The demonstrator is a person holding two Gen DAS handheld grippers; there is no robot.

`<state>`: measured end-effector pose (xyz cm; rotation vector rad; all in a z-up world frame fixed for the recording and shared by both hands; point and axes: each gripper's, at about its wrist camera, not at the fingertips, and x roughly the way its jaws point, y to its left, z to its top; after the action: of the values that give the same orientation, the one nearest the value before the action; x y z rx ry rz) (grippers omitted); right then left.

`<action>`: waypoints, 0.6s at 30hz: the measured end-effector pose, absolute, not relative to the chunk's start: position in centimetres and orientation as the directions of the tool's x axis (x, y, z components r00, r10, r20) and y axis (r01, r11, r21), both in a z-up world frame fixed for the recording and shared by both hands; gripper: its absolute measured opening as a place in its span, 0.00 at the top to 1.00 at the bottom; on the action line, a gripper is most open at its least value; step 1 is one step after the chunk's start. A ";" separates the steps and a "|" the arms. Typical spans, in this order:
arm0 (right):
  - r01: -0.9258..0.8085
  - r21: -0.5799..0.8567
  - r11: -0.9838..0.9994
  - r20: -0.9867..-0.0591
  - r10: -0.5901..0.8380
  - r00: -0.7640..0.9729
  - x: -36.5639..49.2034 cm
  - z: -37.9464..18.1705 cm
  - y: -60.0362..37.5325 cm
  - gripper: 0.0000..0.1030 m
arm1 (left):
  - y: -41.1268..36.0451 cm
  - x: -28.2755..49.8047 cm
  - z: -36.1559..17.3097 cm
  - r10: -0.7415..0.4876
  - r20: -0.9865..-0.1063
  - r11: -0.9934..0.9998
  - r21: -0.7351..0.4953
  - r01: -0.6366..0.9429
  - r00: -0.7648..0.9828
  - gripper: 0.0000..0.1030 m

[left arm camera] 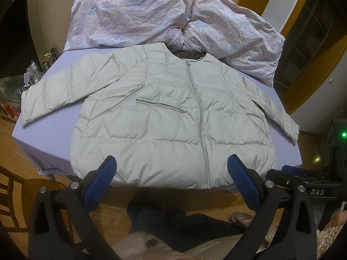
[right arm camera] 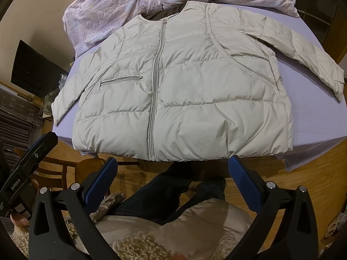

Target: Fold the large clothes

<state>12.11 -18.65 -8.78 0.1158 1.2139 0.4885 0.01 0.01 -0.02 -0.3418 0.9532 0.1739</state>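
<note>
A bed with a lilac sheet point(left arm camera: 54, 143) spreads out ahead of both tongs and carries everything the task needs. At its far end, well beyond the tongs, lies a crumpled floral duvet point(left arm camera: 134, 19), bunched up and touching the jacket's collar. The pale puffer jacket point(left arm camera: 169, 119) lies flat and face up on the sheet just ahead of the tongs, zipped shut, both sleeves spread outward, its hem at the near edge of the bed. A zipped chest pocket point(left arm camera: 161, 106) sits closed on the front; whether anything is inside cannot be told. The left tongs point(left arm camera: 171, 169) hover over the hem with fingers wide apart, holding nothing. The right tongs point(right arm camera: 173, 169) hang just short of the hem, likewise spread and empty. Below both tongs show the person's legs in dark trousers point(right arm camera: 164, 195) above the wooden floor point(right arm camera: 303, 162).
</note>
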 end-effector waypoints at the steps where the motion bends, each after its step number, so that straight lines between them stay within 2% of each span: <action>1: -0.298 0.342 0.891 -0.870 0.420 0.260 12.1 -8.8 -18.7 0.01 | 0.0 0.0 0.0 -0.005 -0.821 0.933 -0.209 -0.294 0.571 0.02; 18: -0.297 0.342 0.892 -0.870 0.419 0.258 12.4 -8.7 -18.7 0.01 | 0.0 0.0 0.0 -0.006 -0.822 0.932 -0.211 -0.294 0.570 0.02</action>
<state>12.42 -18.71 -8.74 0.1163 1.2172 0.4873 0.01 0.03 -0.03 -0.3435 0.9542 0.1724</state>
